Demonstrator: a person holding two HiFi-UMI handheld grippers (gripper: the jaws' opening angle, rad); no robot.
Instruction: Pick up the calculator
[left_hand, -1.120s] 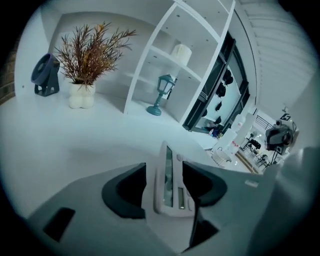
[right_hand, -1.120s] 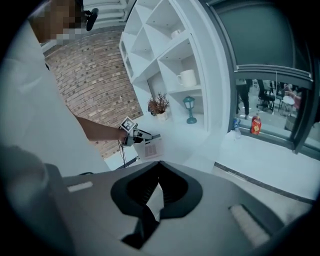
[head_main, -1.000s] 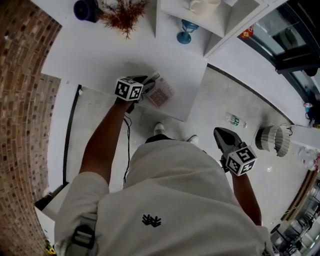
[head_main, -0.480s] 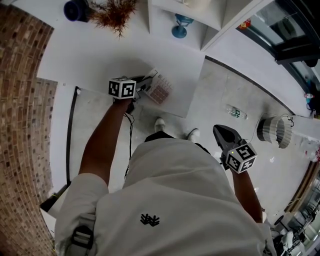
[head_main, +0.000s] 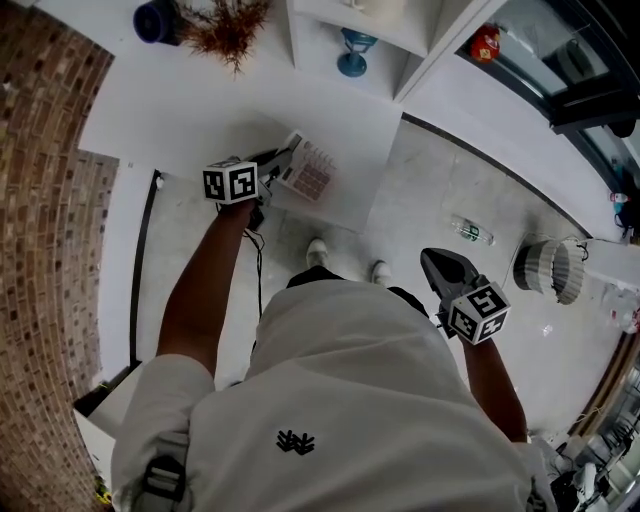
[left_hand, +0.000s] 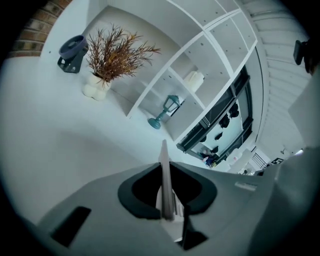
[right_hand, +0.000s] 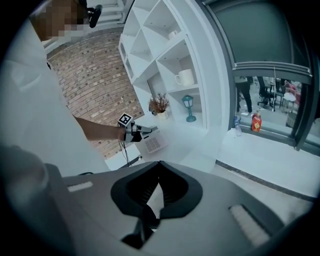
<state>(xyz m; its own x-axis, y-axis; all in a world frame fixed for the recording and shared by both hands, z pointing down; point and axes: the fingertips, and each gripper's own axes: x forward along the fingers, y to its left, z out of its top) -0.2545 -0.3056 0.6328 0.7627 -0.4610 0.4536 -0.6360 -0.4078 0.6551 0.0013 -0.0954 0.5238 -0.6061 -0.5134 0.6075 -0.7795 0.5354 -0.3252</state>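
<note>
The calculator (head_main: 310, 170), pale with rows of reddish keys, is tilted up off the white table (head_main: 190, 110). My left gripper (head_main: 279, 166) grips its near edge, and the jaws are closing on it. In the left gripper view the calculator (left_hand: 164, 175) stands edge-on as a thin blade between the jaws of the left gripper (left_hand: 165, 200). My right gripper (head_main: 437, 265) hangs shut and empty over the floor at my right side. From the right gripper (right_hand: 160, 165) view, the calculator (right_hand: 152, 143) is far off in the left gripper.
A dried plant in a vase (head_main: 228, 25) and a dark blue fan (head_main: 158, 20) stand at the table's back. A white shelf unit holds a teal lantern (head_main: 352, 55). A bottle (head_main: 468, 233) and a white basket (head_main: 548, 268) are on the floor. A brick wall (head_main: 40, 200) runs along the left.
The left gripper shut on the calculator and rose with it, so its far end tips up off the table. The right gripper stayed where it was.
</note>
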